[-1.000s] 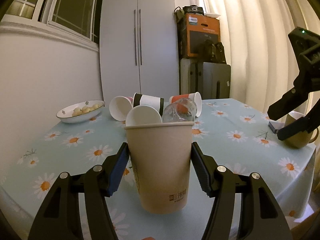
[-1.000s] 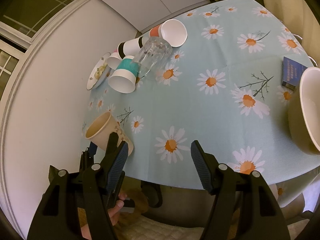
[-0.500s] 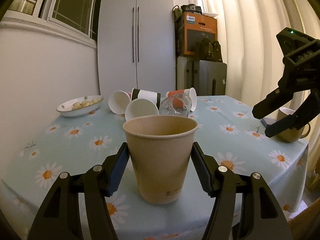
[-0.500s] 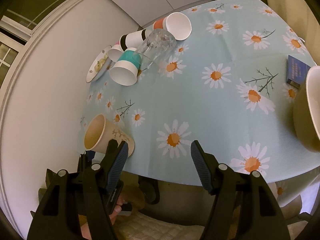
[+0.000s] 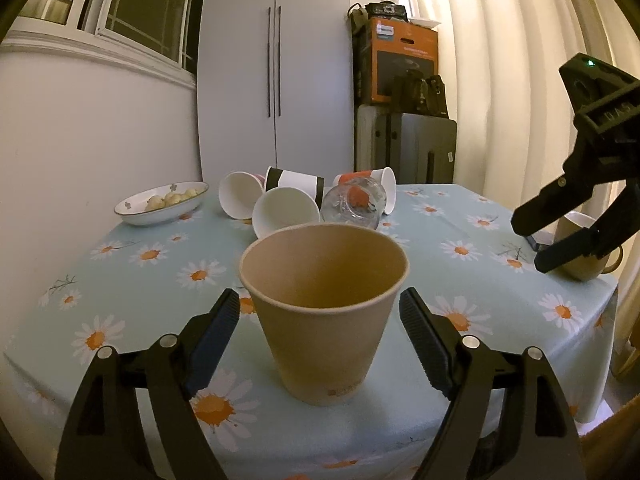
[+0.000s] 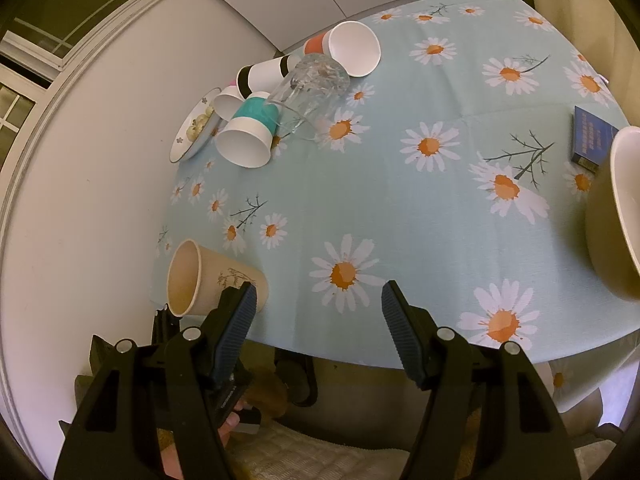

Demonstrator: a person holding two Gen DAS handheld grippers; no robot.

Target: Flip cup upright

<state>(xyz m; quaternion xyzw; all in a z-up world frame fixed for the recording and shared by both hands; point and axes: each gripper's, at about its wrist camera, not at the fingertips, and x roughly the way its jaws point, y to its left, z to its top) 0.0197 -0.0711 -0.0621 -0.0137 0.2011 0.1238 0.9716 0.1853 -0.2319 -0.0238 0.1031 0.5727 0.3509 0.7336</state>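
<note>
A tan paper cup (image 5: 324, 312) stands upright, mouth up, on the daisy tablecloth near the table's front edge. My left gripper (image 5: 320, 332) is open, its pads on either side of the cup with a gap to each. The cup also shows in the right wrist view (image 6: 212, 280) at the lower left. My right gripper (image 6: 316, 316) is open and empty, held above the table's near edge; it shows in the left wrist view (image 5: 536, 244) at the right.
Several paper cups (image 5: 286, 216) and a clear glass (image 5: 352, 206) lie on their sides at the back. A white dish (image 5: 162, 208) with food sits back left. A tan mug (image 6: 616, 216) and a blue box (image 6: 592, 140) are at the right.
The left gripper has opened and let go of the tan cup, which now stands on the table. The left gripper has drawn back and a little upward.
</note>
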